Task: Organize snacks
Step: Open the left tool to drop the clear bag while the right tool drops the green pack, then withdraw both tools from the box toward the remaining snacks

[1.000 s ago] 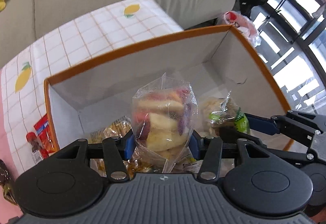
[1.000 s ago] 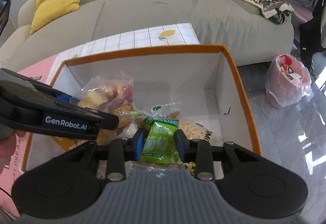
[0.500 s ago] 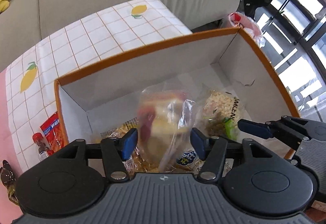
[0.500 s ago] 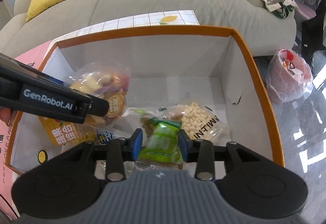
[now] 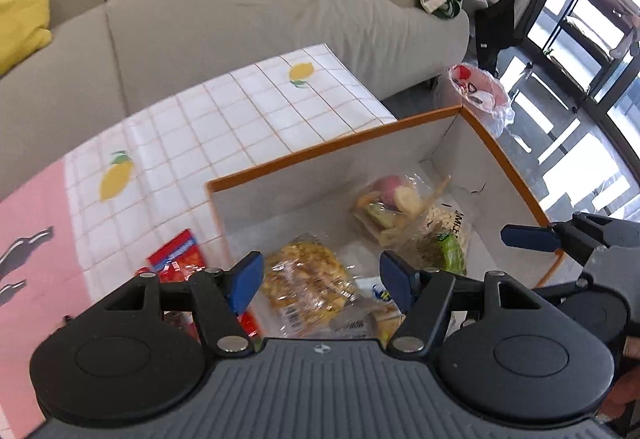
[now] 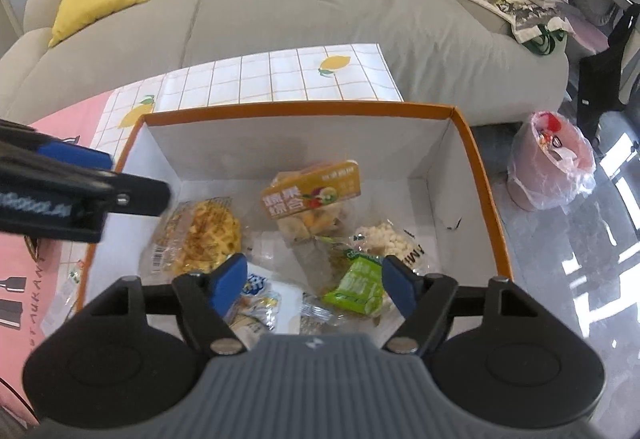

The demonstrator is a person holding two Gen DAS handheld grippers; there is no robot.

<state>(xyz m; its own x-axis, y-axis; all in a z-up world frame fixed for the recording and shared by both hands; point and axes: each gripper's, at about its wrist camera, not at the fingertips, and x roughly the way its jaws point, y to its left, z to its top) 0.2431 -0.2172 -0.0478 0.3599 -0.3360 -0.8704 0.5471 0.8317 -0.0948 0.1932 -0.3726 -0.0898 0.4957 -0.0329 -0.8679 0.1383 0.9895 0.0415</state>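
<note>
The left gripper (image 5: 322, 281) has its fingers spread and still opening, nothing between them; the right gripper (image 6: 313, 285) is opening too, its blue pads clear of the green packet (image 6: 356, 285), which lies just below and between them on the floor of the box (image 6: 304, 107). Under the left fingers sits the waffle bag (image 5: 306, 279), flat, its long axis running away from the fingers. Beyond the green packet, farther into the box, the fruit-chip bag (image 6: 310, 205) lies tilted with its orange header card toward the far wall, and just to the right of it rests the bag of white puffs (image 6: 386, 239). Outside the box, left of the left fingers, a red packet (image 5: 178, 257) waits on the table (image 5: 248, 119). These all look light, crinkly and slippery, with brittle contents; a sealed edge or header is probably the safest place to pinch, gently, across the short axis
</note>
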